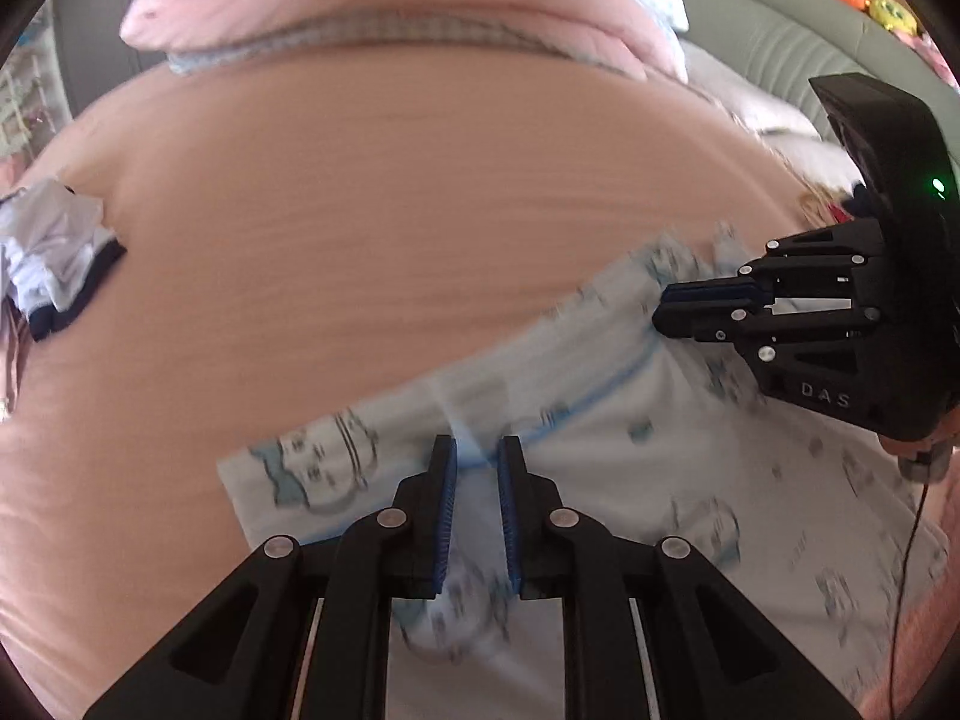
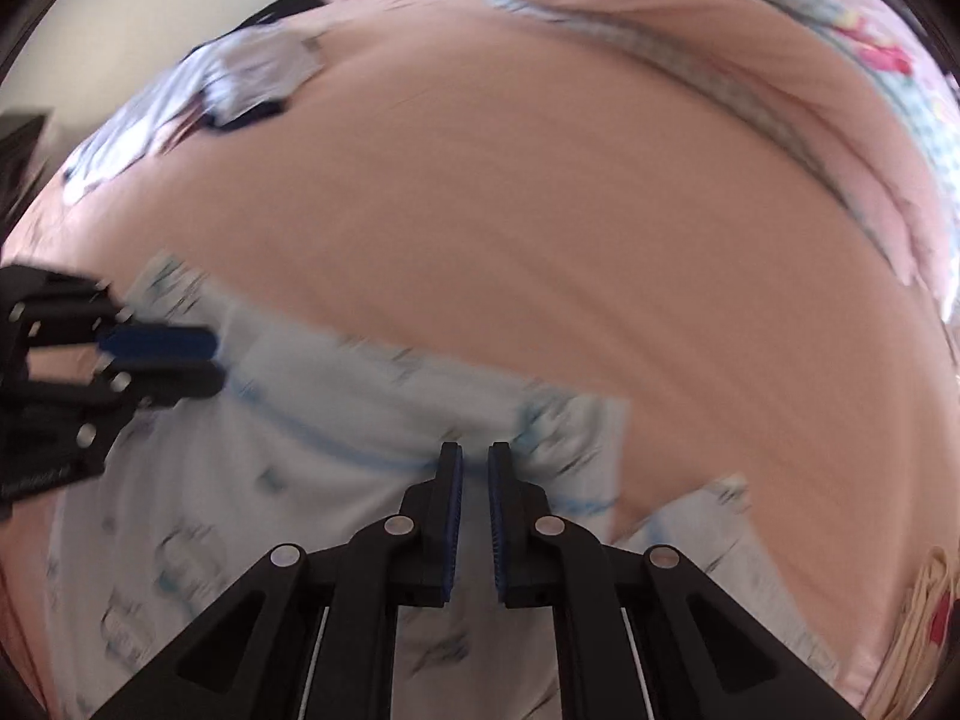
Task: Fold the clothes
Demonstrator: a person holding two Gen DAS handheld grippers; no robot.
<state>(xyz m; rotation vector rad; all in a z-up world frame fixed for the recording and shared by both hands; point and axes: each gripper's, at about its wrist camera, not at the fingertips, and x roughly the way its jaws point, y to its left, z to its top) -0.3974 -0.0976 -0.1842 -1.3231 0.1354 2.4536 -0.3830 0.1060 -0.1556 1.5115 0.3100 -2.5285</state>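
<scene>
Where garment (image 1: pixel 600 420) lies, both grippers upon it.

Both grippers, the left gripper (image 1: pixel 477 450) and the right gripper (image 2: pixel 474 456), are matte black plastic linkages with silver round screws behind ribbed blue fingers (image 1: pixel 447 516). Behind the right one's fingers the housing bears pale letters "DAS", a green light, and a thin black cable.
</scene>
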